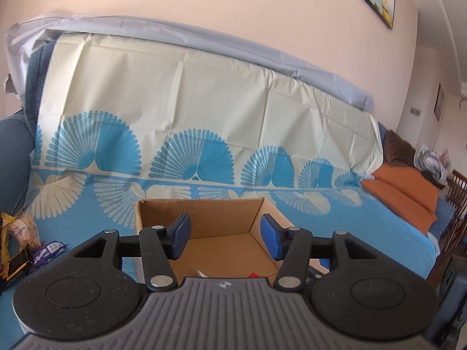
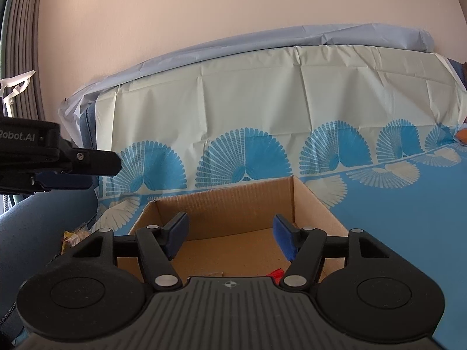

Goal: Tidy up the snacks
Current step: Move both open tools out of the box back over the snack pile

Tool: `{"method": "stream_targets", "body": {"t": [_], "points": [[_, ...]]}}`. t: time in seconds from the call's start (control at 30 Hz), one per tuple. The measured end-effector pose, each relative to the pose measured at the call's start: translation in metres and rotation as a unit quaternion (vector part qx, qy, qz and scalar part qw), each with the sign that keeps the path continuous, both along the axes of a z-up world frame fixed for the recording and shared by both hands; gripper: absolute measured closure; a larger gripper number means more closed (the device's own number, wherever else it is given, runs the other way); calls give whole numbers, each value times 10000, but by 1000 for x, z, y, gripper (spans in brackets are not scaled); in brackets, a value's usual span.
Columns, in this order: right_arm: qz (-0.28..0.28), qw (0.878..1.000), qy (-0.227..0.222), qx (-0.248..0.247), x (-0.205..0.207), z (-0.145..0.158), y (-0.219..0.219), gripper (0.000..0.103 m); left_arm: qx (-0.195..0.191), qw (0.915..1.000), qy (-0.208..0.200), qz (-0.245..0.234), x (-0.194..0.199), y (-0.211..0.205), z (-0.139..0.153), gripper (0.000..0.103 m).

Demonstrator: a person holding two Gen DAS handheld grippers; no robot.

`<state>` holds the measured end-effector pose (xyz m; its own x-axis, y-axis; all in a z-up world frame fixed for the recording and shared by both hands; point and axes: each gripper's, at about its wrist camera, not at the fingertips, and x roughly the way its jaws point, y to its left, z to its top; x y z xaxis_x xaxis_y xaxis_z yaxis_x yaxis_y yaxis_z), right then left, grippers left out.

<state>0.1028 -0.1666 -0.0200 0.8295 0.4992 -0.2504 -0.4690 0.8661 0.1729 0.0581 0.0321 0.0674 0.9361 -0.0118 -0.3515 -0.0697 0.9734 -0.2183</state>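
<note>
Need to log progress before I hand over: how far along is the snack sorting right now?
Partly done. The cardboard box already holds a red item and something pale near its front. Nothing in hand: left gripper and right gripper are both open and empty over it. Left: the purple packet and yellow packet outside it.

We read only one text: "Robot.AI" in pale letters on the black body of the left tongs (image 2: pixel 62 172), seen at the right wrist view's left edge. The purple snack wrapper (image 1: pixel 46 253) bears lettering too blurred to read.
</note>
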Motion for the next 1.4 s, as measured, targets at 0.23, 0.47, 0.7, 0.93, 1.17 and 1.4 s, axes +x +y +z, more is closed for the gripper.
{"method": "stream_targets", "body": {"t": [0.23, 0.47, 0.7, 0.93, 1.17, 1.4], "points": [[-71, 9997, -96, -205, -6, 0, 9, 37, -15, 9996, -69, 259, -44, 54, -16, 45], [-60, 9985, -246, -491, -19, -2, 26, 38, 430, 9971, 499, 376, -62, 120, -51, 77], [67, 9955, -366, -870, -28, -6, 47, 60, -352, 9937, 450, 963, -80, 180, -88, 94], [161, 9950, -429, -886, -34, -3, 64, 65, -770, 9900, 455, 1091, -79, 195, -89, 94], [439, 9919, -579, -1042, -47, 5, 87, 65, -926, 9884, 393, 1134, -82, 198, -90, 94], [676, 9870, -673, -1291, -55, 8, 113, 63, -1093, 9857, 373, 1227, -85, 202, -91, 93]]}}
